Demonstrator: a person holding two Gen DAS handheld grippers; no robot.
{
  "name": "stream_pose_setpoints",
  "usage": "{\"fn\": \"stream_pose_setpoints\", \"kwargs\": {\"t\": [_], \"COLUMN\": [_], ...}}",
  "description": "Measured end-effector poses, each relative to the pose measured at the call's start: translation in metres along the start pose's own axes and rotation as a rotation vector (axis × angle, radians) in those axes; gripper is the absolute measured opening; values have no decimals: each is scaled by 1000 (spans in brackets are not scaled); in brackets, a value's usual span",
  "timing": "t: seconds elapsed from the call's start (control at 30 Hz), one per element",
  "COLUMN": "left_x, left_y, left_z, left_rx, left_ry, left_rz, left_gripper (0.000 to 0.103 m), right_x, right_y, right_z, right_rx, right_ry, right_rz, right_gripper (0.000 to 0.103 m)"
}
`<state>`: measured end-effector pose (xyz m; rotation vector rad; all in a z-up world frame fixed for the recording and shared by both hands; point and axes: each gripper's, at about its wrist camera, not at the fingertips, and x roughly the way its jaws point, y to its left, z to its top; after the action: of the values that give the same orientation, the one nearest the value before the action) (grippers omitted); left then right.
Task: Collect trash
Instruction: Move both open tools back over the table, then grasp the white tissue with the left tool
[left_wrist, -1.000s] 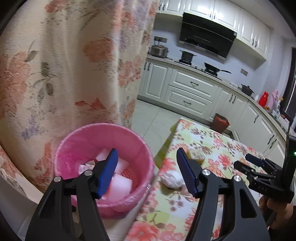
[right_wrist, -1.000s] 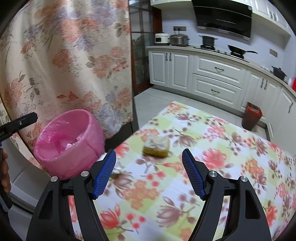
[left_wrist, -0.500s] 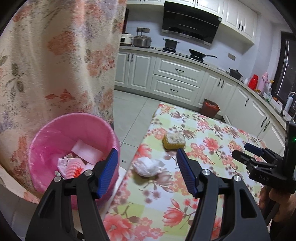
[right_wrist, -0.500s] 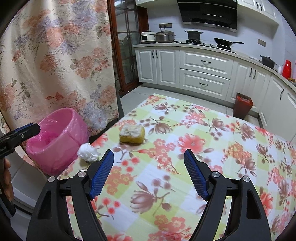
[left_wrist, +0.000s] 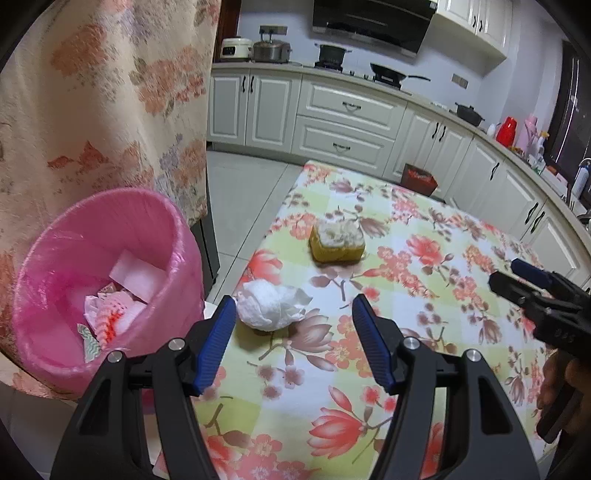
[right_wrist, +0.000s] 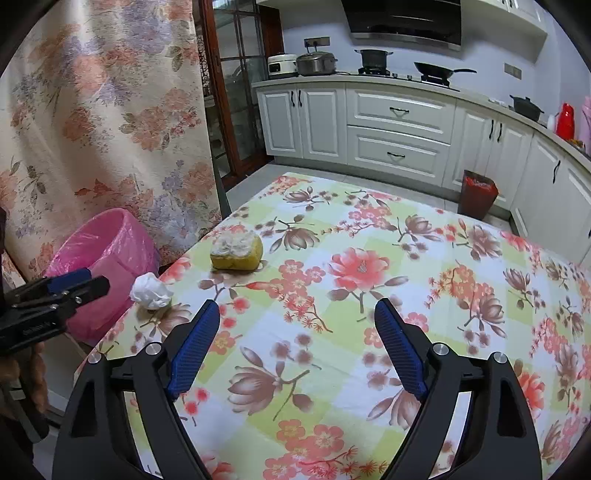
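Your left gripper (left_wrist: 293, 334) is spread wide and empty, with the crumpled tissue (left_wrist: 269, 304) just ahead, by its left finger. The pink bin (left_wrist: 92, 280) sits off to its left. Your right gripper (right_wrist: 297, 345) also gapes empty over the tablecloth (right_wrist: 369, 295).

left gripper (left_wrist: 293, 341) | right gripper (right_wrist: 297, 349) | black frames | blue ribbed pads | silver screws

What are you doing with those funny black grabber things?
Someone is tidying trash off the flowery table with a grabber in each hand. Both the left gripper and the right gripper are open and hold nothing. A crumpled white tissue lies by the table edge, just ahead of the left fingers. A yellow sponge sits farther back. The pink bin beside the table already has paper inside.
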<state>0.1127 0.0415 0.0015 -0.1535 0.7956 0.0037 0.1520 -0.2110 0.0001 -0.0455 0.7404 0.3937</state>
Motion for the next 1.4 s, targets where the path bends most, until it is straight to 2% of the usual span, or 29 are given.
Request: {"fn": "stream_pose_setpoints", "kwargs": {"t": [0.2,0.43,0.73,0.8,1.1,1.17,1.27,1.4], "left_x": [28,57,79,84,99,102,102,99], "left_y": [-1,4,4,4,9,11,12,12], "left_z": [-2,-3,-1,0,2,2,4,8], "left_rx": [12,15,32,39,58,58,73,70], "left_ry": [48,94,128,136,177,184,184,175], "left_rz": [12,39,70,79,111,116,127,99], "left_gripper": [55,52,50,45,41,37,23,19], "right_x": [11,26,44,47,67,71,79,89], "right_y": [-5,-6,-3,-2,10,13,18,27], "right_z": [-2,-1,5,7,18,21,25,31], "right_rx": [6,5,-8,-10,-33,-41,-48,-57], "right_ry": [16,35,54,57,70,72,77,82], "right_rz": [0,7,19,22,45,50,55,64], "right_gripper": [84,84,84,85,85,85,85,85]}}
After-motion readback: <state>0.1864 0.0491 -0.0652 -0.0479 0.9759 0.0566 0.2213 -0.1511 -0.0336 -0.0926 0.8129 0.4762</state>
